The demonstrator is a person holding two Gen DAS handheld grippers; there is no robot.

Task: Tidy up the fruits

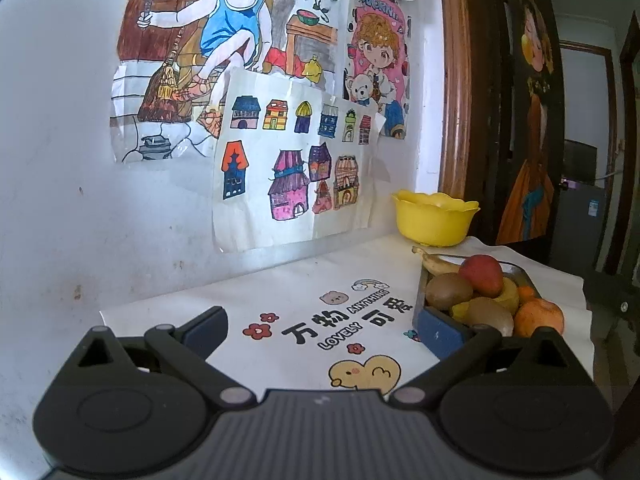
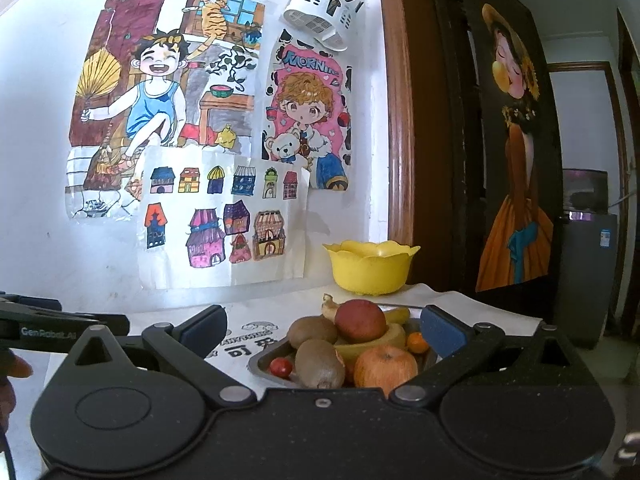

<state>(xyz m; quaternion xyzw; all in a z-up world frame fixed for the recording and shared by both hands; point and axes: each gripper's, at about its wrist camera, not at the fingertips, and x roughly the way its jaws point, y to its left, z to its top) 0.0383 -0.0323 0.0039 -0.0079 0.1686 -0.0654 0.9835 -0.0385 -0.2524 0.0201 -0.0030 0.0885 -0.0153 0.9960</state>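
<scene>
Fruits sit heaped in a metal tray (image 2: 262, 362) on the white printed cloth (image 1: 280, 292); the tray serves as landmark. Right gripper (image 2: 322, 330): jaws spread wide, nothing between the pads, hovering just in front of the tray with the pile framed between its blue-padded fingers (image 2: 440, 330). Left gripper (image 1: 324, 330): jaws likewise spread and empty, held over the cloth to the left of the tray, its right pad overlapping the tray's near corner in view; contact cannot be told. In the tray: two kiwis (image 2: 320, 364), one in front of the other at the left side; a red apple (image 2: 360, 320) on top of the heap; an orange-red apple (image 2: 384, 368) at the near edge; bananas (image 2: 372, 344) under and behind the red apple; a small red fruit (image 2: 280, 367) at the near-left corner; a small orange one (image 2: 418, 342) at the right. Behind the tray, near the wall, stands a yellow scalloped bowl (image 2: 370, 268). Children's drawings (image 2: 192, 152) hang on the wall above and left of the tray; a white utensil holder (image 2: 324, 8) is mounted high above it.
</scene>
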